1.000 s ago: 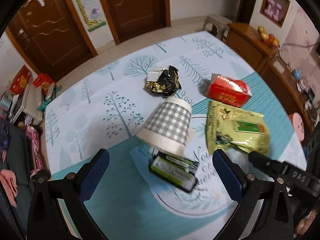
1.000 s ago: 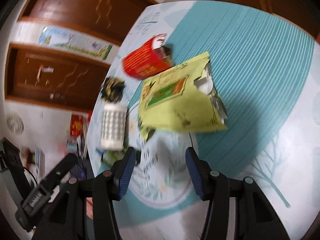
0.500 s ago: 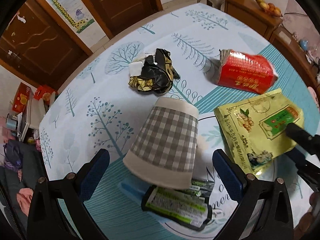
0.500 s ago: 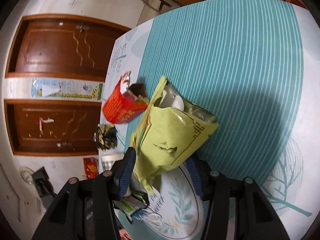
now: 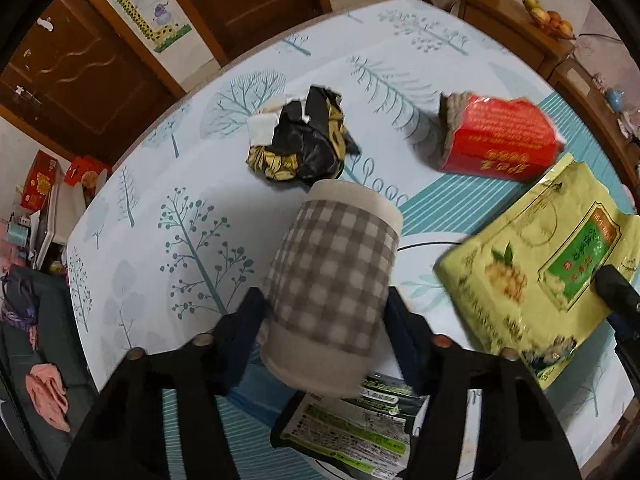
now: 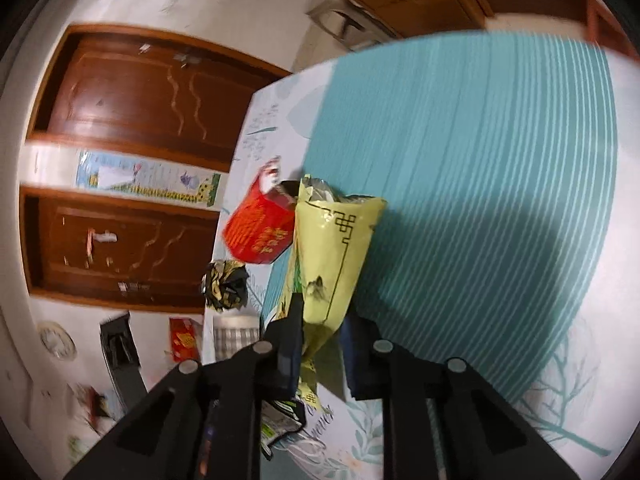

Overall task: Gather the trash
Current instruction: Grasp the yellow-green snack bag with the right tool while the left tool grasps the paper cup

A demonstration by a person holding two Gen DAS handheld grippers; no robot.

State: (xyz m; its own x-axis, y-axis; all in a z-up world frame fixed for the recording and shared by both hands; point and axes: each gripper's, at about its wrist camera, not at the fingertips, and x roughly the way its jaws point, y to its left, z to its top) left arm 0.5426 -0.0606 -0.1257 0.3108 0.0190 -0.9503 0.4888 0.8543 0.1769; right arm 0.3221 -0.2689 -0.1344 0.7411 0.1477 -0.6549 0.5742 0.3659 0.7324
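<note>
Both tongs grip: left (image 5: 326,322) checked paper cup (image 5: 334,276), right (image 6: 320,350) glossy yellow pouch (image 6: 332,256).

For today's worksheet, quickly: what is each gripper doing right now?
Left gripper: closed on the checked paper cup.
Right gripper: closed on the yellow-green snack bag.

Left hand-held gripper (image 5: 326,314): both fingers pressed against the sides of a grey checked paper cup (image 5: 334,280), rim toward the camera. Green-labelled packet (image 5: 352,434) lies beneath it on the bench (image 5: 160,200). Beyond: crumpled black-gold wrapper (image 5: 306,140), red carton (image 5: 498,138). Yellow pouch (image 5: 536,268) at right.
</note>
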